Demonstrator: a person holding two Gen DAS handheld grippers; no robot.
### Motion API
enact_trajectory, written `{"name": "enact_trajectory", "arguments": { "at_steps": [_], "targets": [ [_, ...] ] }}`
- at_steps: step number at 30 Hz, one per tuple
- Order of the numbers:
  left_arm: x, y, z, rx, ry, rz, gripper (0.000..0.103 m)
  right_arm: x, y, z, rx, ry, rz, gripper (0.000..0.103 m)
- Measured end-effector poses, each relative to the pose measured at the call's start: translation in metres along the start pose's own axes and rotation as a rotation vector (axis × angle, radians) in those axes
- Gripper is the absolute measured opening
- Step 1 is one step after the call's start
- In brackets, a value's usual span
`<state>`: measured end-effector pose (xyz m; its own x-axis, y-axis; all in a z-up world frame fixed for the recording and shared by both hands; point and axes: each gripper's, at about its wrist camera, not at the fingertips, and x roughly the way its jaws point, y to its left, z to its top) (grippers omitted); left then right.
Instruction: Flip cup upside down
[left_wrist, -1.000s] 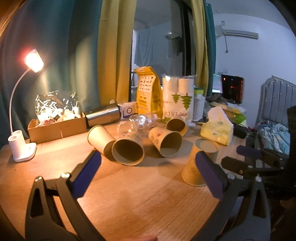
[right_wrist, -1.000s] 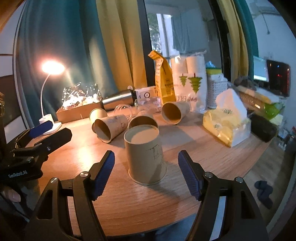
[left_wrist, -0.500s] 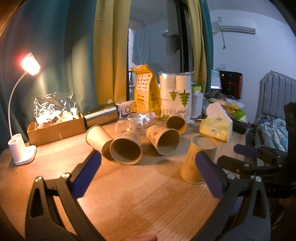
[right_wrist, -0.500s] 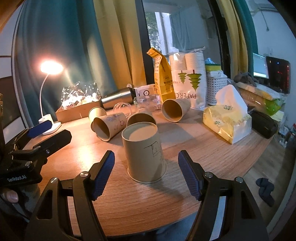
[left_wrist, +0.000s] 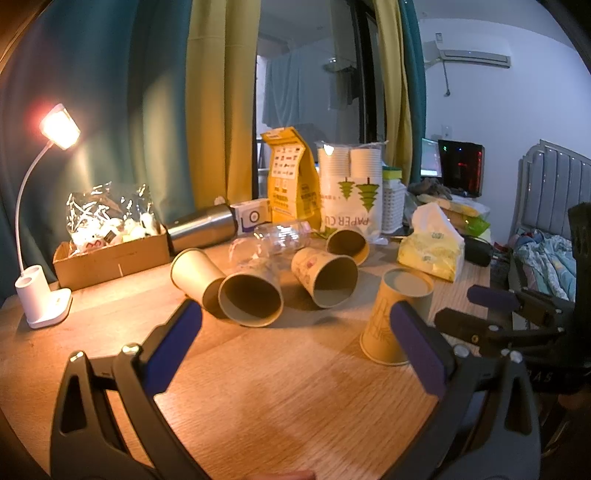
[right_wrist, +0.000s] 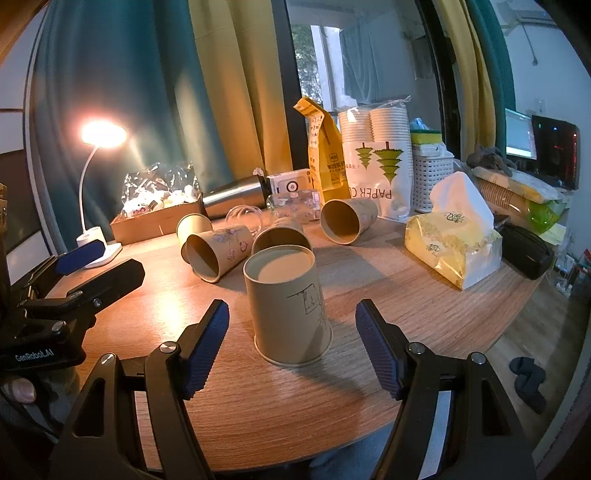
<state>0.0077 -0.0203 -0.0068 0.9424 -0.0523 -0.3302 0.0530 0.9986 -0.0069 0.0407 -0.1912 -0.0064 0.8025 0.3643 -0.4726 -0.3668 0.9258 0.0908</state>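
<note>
A brown paper cup stands upside down, rim on the wooden table. My right gripper is open, its blue pads on either side of the cup and just short of it, not touching. The same cup shows at the right in the left wrist view, partly behind a finger. My left gripper is open and empty above bare table. Several other paper cups lie on their sides behind, such as one and another. The left gripper also shows in the right wrist view.
A lit desk lamp stands at the left. A cardboard box, a steel flask, a yellow bag, a pack of paper cups and a tissue pack line the back. The table edge is near on the right.
Both grippers stay open. The views have shifted only slightly; the upside-down cup stands in the same place.
</note>
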Motion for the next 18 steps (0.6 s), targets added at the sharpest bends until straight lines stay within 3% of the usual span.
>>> {"name": "enact_trajectory", "arguments": {
  "at_steps": [18],
  "targets": [
    [-0.0003, -0.0004, -0.0030, 0.008, -0.001, -0.008, 0.103, -0.0007, -0.0009, 0.0007, -0.002, 0.004, 0.001, 0.074]
  ]
}}
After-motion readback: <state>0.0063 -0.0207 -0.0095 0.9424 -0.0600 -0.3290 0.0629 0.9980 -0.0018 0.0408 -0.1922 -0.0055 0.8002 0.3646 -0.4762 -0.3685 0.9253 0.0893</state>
